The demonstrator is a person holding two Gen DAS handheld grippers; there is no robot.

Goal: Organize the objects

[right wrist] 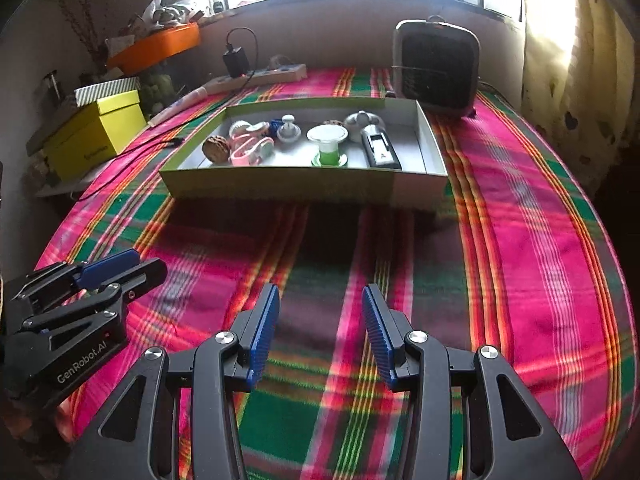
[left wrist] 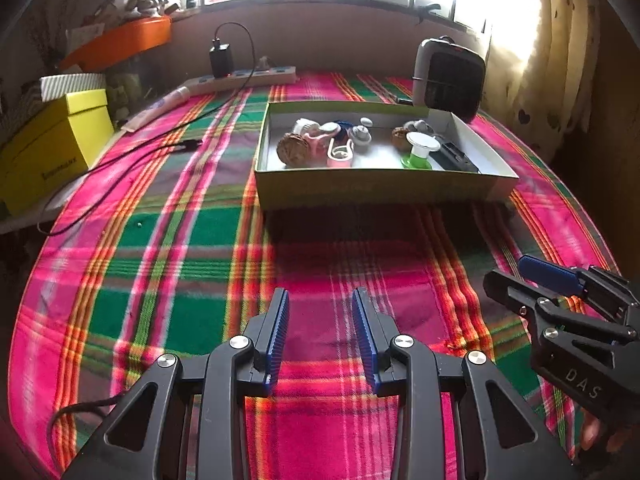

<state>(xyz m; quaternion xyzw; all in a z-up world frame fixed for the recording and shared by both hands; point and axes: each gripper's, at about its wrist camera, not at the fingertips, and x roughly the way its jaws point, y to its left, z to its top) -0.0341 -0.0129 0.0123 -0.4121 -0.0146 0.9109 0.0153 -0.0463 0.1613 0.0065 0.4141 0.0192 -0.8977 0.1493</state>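
Left wrist cam sits just behind the left gripper (left wrist: 320, 300), looking fwd and angled down over the plaid cloth (left wrist: 160, 240) toward the window wall. The open box (left wrist: 376, 190) lies ahead, a bit right of centre, well apart from the fingertips.

Right wrist cam is set the same way behind the right gripper (right wrist: 320, 296), same tilt, same heading; here the box (right wrist: 304, 186) sits about centre.

Each cam catches the other gripper at frame edge: right gripper (left wrist: 516, 276) low at right in the left view, left gripper (right wrist: 140, 264) low at left in the right view, so the two sit side by side.

Shared: cloth, box w/ contents, yellow box (left wrist: 52, 152) (right wrist: 96, 136), power strip (left wrist: 248, 78) (right wrist: 272, 73), heater (left wrist: 448, 76) (right wrist: 436, 68), window.
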